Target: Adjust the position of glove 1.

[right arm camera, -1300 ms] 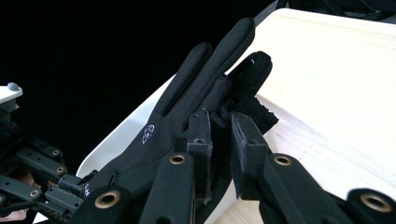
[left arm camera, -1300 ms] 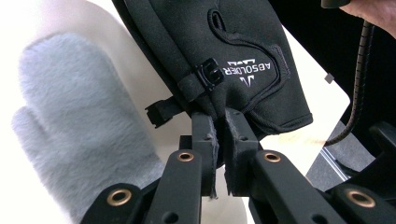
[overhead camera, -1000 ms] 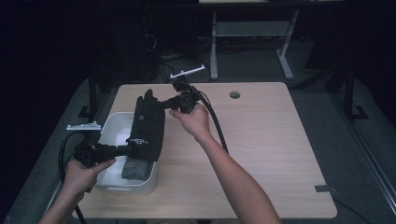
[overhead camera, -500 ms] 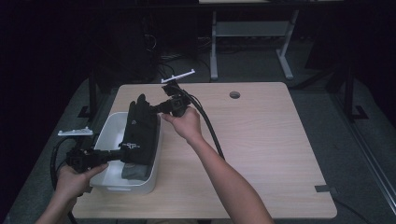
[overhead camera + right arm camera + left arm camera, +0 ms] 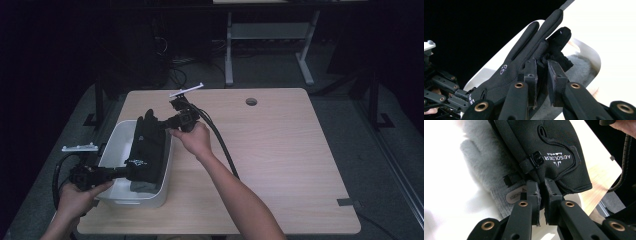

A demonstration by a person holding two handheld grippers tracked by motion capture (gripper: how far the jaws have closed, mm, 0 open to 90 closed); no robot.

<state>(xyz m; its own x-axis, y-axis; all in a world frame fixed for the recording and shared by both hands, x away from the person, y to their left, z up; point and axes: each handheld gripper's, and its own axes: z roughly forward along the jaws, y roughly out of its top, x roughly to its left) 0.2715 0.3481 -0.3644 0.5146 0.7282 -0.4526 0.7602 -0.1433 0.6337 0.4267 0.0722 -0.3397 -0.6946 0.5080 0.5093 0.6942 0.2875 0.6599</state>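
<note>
The left gripper (image 5: 541,192) pinches the cuff and the right gripper (image 5: 541,67) pinches the fingers of a black glove (image 5: 148,150) held just over the white bin (image 5: 165,165), above a grey glove (image 5: 484,170), so only letting go seems left.

Two gloves are counted: one black glove (image 5: 150,150) and one grey glove (image 5: 481,167) under it. One white tub (image 5: 116,150) is seen at 9 o'clock on the one worktop (image 5: 290,165). Two grippers are counted, the left gripper (image 5: 131,172) and the right gripper (image 5: 161,124), each with two fingers.
</note>
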